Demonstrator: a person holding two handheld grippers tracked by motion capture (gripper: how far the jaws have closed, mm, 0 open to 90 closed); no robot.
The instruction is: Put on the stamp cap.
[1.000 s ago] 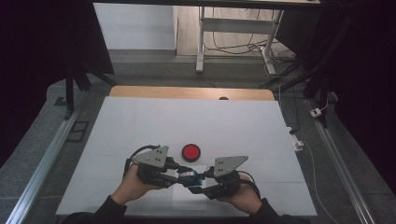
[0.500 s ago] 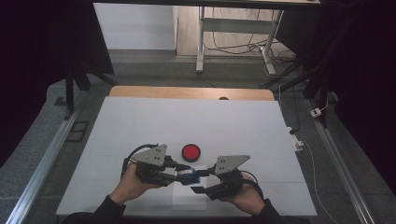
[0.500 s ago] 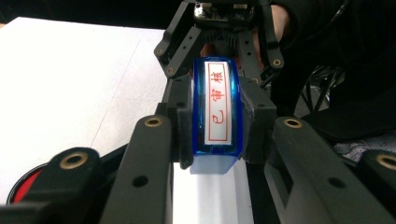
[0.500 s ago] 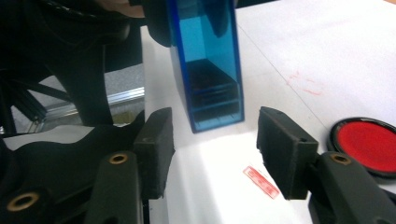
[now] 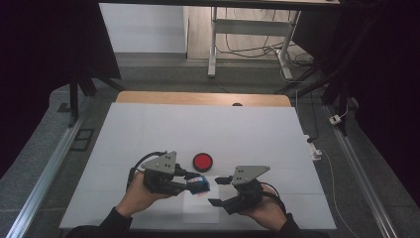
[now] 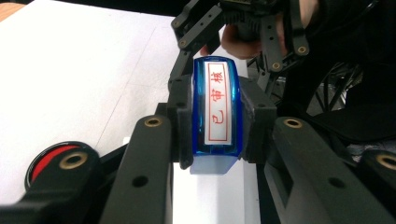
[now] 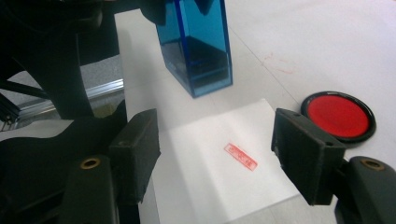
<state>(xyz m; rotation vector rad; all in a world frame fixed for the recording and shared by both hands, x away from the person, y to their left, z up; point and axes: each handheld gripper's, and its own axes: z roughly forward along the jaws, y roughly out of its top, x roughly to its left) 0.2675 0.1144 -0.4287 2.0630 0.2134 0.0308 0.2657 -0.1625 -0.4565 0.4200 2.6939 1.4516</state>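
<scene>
White paper sheet [image 7: 224, 158] lies nearest, bearing a small red imprint [image 7: 240, 156]. Right gripper [image 5: 221, 191] hangs over its right edge, jaws just been opening, nothing between them. Left gripper [image 6: 215, 116] is clamped on the blue stamp [image 6: 216, 109], held just above the sheet's far end. Red ink pad [image 5: 202, 161] sits beyond on the white table [image 5: 148, 129].

Before you lies a white tabletop [image 5: 208, 124] with a wooden edge strip [image 5: 203, 98] at its far side. Grey floor [image 5: 44, 148] surrounds it, dark curtains [image 5: 44, 44] flank both sides, and a white-legged desk [image 5: 213, 44] stands beyond, cables [image 5: 252, 47] beneath.
</scene>
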